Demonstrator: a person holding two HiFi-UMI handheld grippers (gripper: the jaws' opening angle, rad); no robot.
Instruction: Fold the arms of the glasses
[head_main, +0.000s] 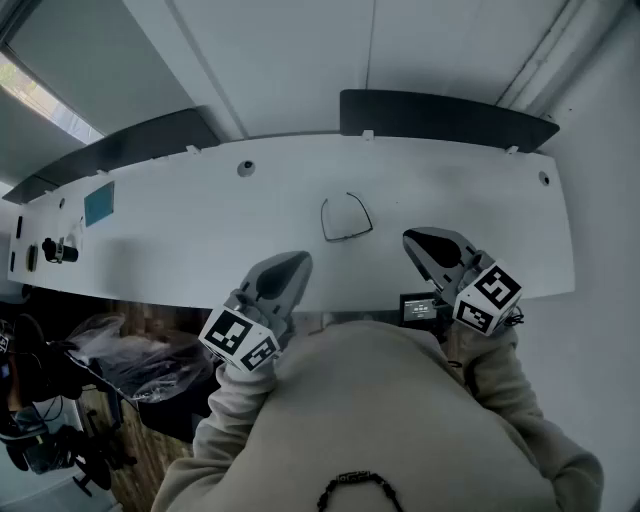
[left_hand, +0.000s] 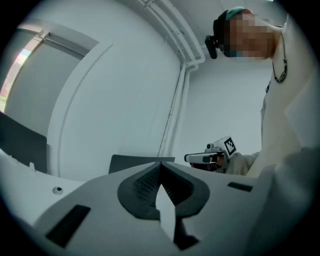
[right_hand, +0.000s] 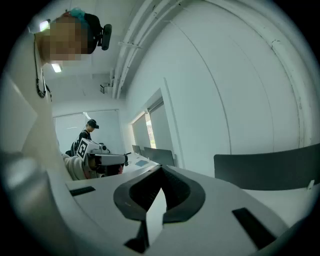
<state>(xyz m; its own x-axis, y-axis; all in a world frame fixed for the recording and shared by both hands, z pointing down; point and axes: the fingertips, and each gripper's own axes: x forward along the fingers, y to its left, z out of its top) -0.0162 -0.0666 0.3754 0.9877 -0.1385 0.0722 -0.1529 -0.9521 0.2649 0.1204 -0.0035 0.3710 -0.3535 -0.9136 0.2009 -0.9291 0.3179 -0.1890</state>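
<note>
Head view: the glasses (head_main: 346, 218) lie on the white table (head_main: 180, 240), their arms apparently spread. The left gripper (head_main: 298, 265) and right gripper (head_main: 415, 240) hover nearby, fingers together and empty. By my reading, both arms remain to be folded.

The long white bench (head_main: 180, 250) carries dark-framed glasses (head_main: 346, 218) near its middle. Well to the left of the glasses lies a teal square (head_main: 99, 203). Beyond that is a small black object (head_main: 58, 251), possibly a clamp. A round fitting (head_main: 246, 168) sits behind and left of the glasses.
</note>
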